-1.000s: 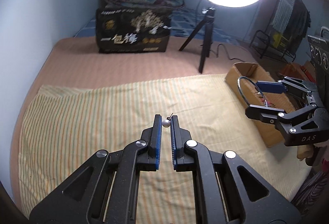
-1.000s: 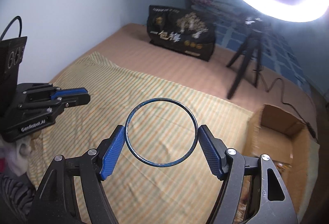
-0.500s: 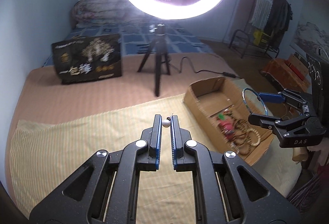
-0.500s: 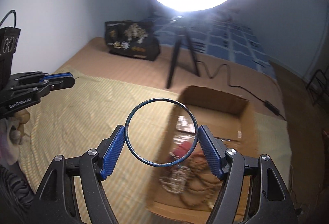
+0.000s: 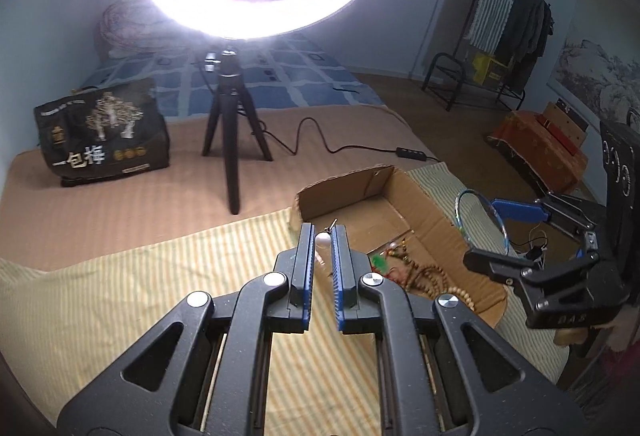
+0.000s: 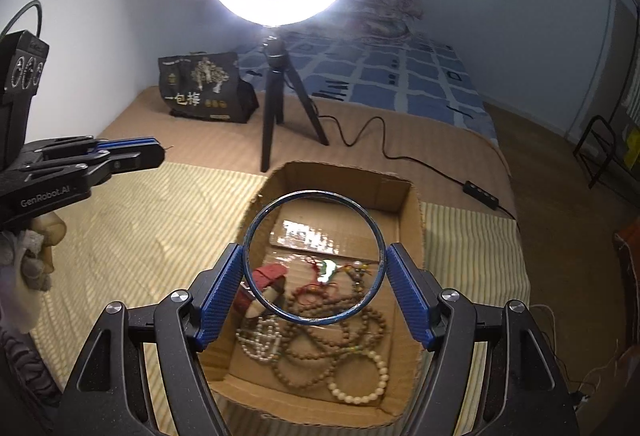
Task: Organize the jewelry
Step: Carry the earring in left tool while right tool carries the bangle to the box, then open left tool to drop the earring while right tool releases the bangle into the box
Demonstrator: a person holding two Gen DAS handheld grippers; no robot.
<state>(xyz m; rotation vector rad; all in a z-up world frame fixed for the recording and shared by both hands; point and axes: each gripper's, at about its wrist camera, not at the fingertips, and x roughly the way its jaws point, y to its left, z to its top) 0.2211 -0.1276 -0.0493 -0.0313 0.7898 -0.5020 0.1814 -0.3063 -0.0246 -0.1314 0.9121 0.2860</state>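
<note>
My left gripper [image 5: 323, 239] is shut on a small white pearl earring [image 5: 322, 238] with a thin hook, held above the striped cloth beside the open cardboard box [image 5: 360, 182]. My right gripper [image 6: 314, 256] is shut on a thin blue bangle [image 6: 314, 321], held upright over the box [image 6: 412, 220]. The box holds several bead bracelets [image 6: 320, 340], a cream bead bracelet [image 6: 358, 380], a red band [image 6: 268, 274] and a green pendant [image 6: 329, 270]. In the left wrist view the right gripper [image 5: 496, 232] and bangle [image 5: 460, 204] hang over the box's right side. The left gripper [image 6: 158, 152] shows in the right wrist view.
A striped yellow cloth [image 5: 140, 276] covers the bed. A ring light on a black tripod [image 5: 232, 140] stands behind the box, with its cable [image 5: 320, 140] trailing right. A black printed bag [image 5: 100, 132] sits at the back left. A clothes rack [image 5: 504, 36] stands far right.
Both grippers have swung right and towards the cardboard box. The bangle is now over the box's jewelry, and the pearl earring is near the box's left wall. Both grips are unchanged.
</note>
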